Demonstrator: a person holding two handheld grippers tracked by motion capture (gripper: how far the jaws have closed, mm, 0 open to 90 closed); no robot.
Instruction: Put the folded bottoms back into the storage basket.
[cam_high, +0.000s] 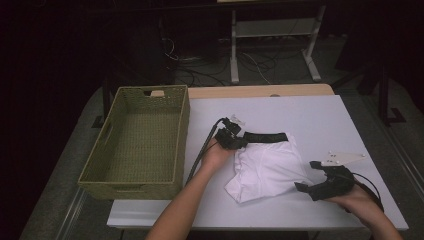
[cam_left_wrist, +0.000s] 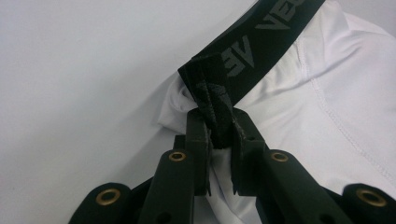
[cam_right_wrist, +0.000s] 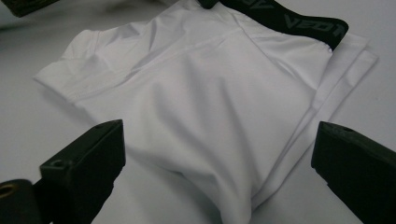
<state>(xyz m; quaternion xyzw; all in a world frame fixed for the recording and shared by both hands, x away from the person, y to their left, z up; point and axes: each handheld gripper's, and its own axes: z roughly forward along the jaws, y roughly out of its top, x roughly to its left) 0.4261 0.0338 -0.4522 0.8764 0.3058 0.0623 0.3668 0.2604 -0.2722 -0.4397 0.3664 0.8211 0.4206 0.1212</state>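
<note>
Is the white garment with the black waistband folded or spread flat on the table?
Folded. The white garment shows stacked layered edges at one side in the right gripper view, and it lies as a compact bundle on the table.

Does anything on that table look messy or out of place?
Slightly: the white shorts lie rumpled and askew, loosely folded, with the black waistband bunched at one end where the left gripper pinches it. The green basket sits squarely beside them. Nothing looks spilled or damaged.
</note>
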